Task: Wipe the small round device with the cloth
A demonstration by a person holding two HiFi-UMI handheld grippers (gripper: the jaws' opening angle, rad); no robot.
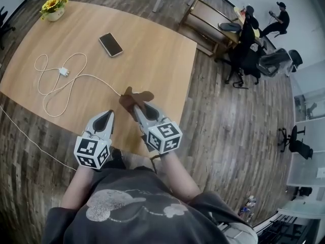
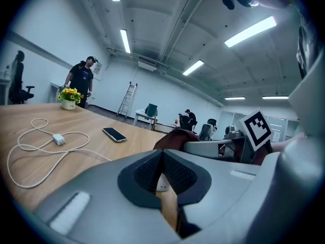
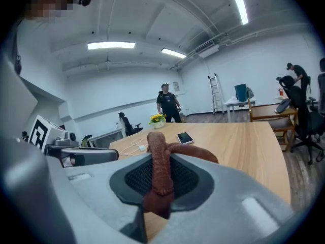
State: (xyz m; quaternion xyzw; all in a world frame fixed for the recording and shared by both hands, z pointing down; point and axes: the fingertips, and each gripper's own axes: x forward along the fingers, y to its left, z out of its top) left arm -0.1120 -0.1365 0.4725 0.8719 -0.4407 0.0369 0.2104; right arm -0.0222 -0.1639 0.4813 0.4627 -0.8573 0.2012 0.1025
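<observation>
- Left gripper view: left gripper [image 2: 162, 155] has its jaws drawn in to a narrow slit. A small white piece, taken for the small round device [image 2: 163, 183], sits pinched in that slit, with bare wood showing below it.
- Right gripper view: right gripper [image 1: 139, 110] is clamped on the brown cloth [image 3: 161, 166]. One fold stands up between the jaws, a loop flops over to the right, and a tail hangs down toward the camera.
- Head view: the two grippers are side by side and near each other at the near edge of the wooden table [image 1: 152, 60], tips pointing away from the person. The cloth bunches past the right gripper's tips, low over the wood. The device is too small to make out from up here.
- Marker cubes ride at the rear of each gripper: left cube [image 1: 93, 152], right cube [image 1: 163, 136].
- Further out on the table: white charger [image 1: 64, 71] with its lead looped over the wood, then a dark phone [image 1: 110, 44] lying flat.
- Far corner: pot of yellow flowers [image 1: 54, 8]. A person in dark clothes [image 2: 81, 83] stands just behind it.
- Off the table to the right: seated people [image 1: 277, 19] among office chairs, well apart.
</observation>
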